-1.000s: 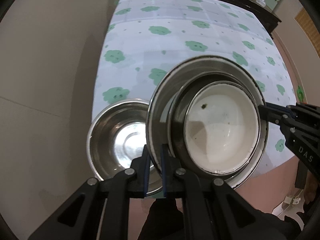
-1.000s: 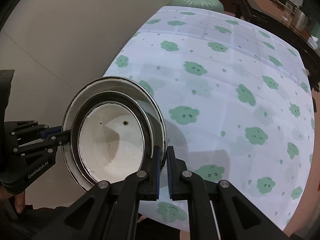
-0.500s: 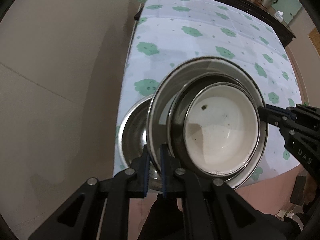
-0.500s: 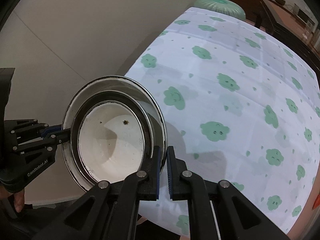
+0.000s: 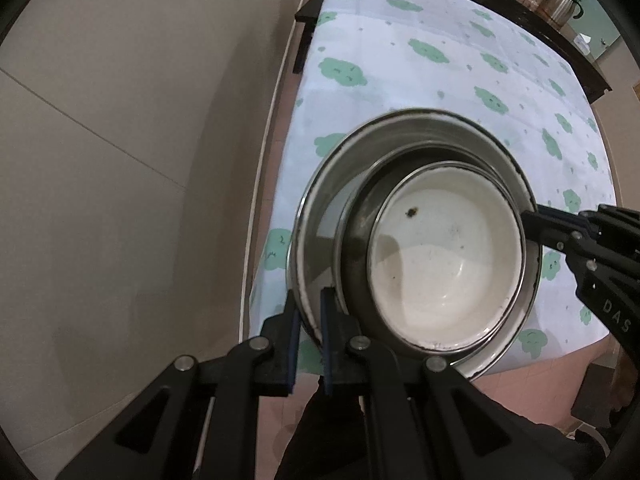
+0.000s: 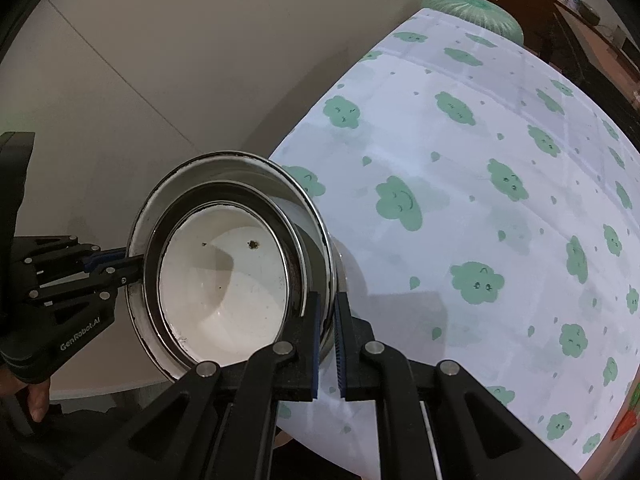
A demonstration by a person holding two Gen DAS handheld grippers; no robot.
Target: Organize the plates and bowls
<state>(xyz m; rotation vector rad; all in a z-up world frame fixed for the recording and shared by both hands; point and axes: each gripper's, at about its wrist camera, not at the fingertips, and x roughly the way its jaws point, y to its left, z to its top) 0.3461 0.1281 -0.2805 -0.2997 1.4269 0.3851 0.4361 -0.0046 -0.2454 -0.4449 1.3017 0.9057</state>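
Between both hands: nested stack, white enamel bowl [image 5: 444, 256] inside round steel bowls [image 5: 320, 216]. Left hand-held gripper [image 5: 308, 332] and right hand-held gripper [image 6: 326, 316] clamped on opposite rims; cloud-print counter [image 6: 500, 240] beyond, toward right hand's side.

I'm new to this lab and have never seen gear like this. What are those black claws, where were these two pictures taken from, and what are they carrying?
No robot here: a person holds a two-finger claw in each hand, each with a camera looking along its fingers. One picture is from the left gripper, the other from the right gripper. Each is clamped shut on opposite rims of a steel bowl, carrying it together. A smaller metal bowl sits nested inside, and a white bowl with a few dark specks inside that. Below is a table under a white tablecloth printed with green clouds. The other claw shows at each picture's edge.
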